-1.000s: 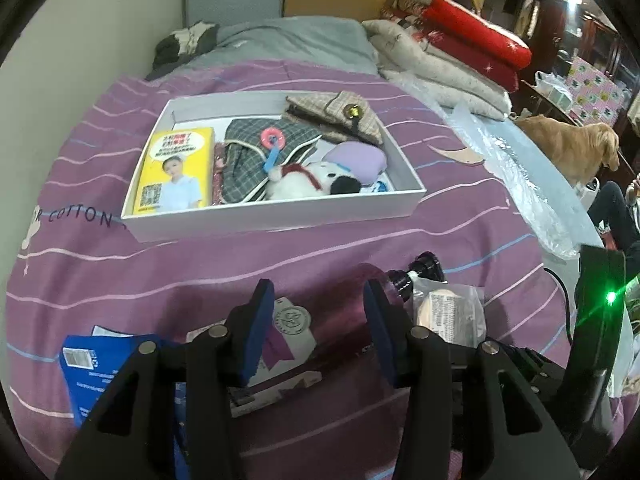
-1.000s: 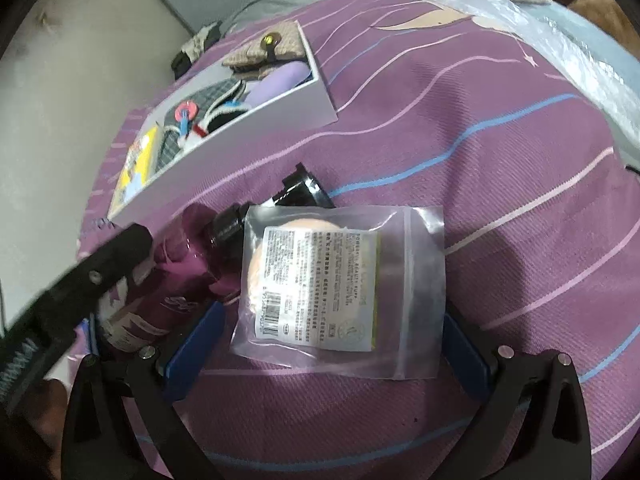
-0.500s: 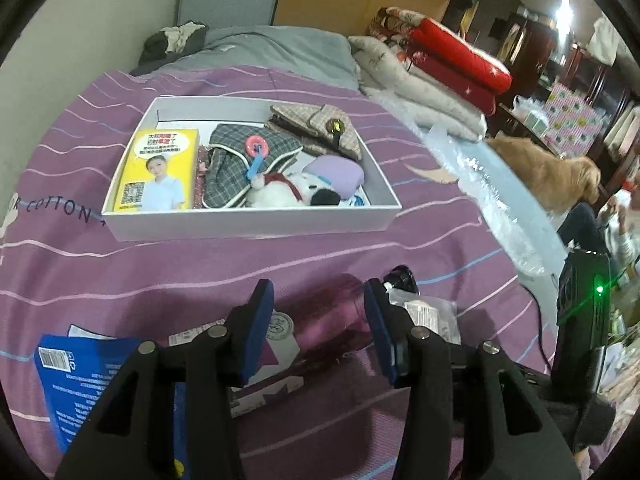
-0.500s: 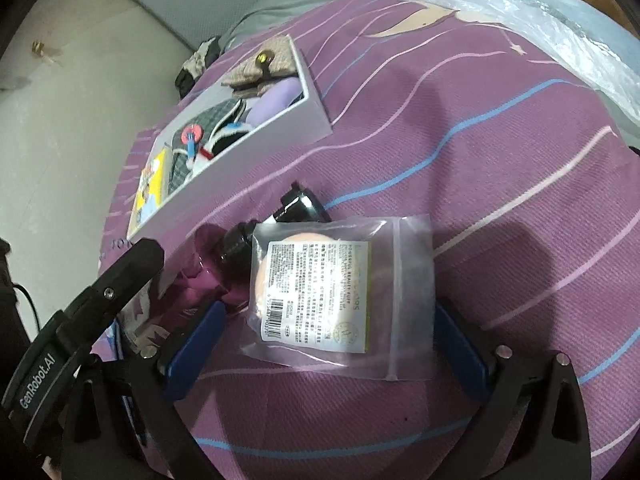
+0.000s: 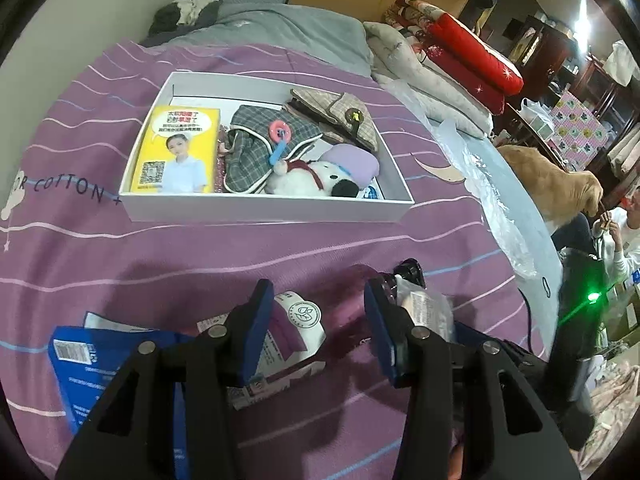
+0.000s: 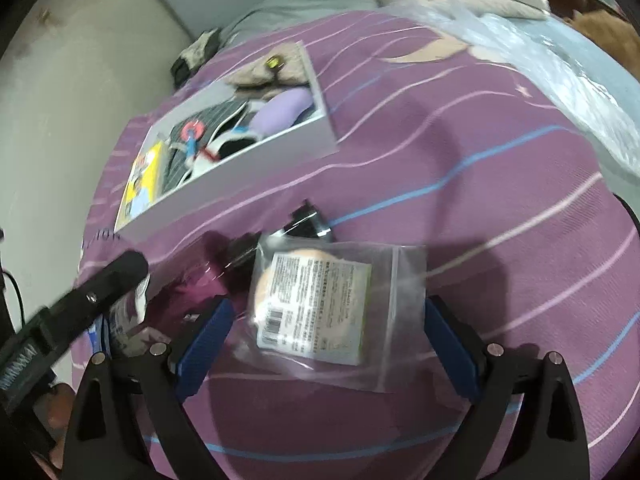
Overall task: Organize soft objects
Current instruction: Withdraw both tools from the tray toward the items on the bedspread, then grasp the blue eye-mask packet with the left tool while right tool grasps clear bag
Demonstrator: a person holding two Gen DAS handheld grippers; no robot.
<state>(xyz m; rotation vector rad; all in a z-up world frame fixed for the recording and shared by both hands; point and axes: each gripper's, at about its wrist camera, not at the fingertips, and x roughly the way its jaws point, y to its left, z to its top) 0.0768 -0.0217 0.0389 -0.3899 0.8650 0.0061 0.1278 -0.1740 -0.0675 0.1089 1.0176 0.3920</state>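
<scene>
Right tongs [image 6: 324, 344] straddle clear pouch [image 6: 332, 308], edges untouched.

Bare bedspread [image 5: 248, 248] lies open between white box [image 5: 264, 210] and bottle [image 6: 192, 284].

Black left gripper [image 5: 318, 322] — blue-padded fingers [image 5: 256, 332], silver screws.

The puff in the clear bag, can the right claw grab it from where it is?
Probably yes. The bagged puff lies flat on the purple bedspread between the right claw's wide-apart fingers, with nothing on top. The purple bottle beside it crowds one finger slightly.
</scene>
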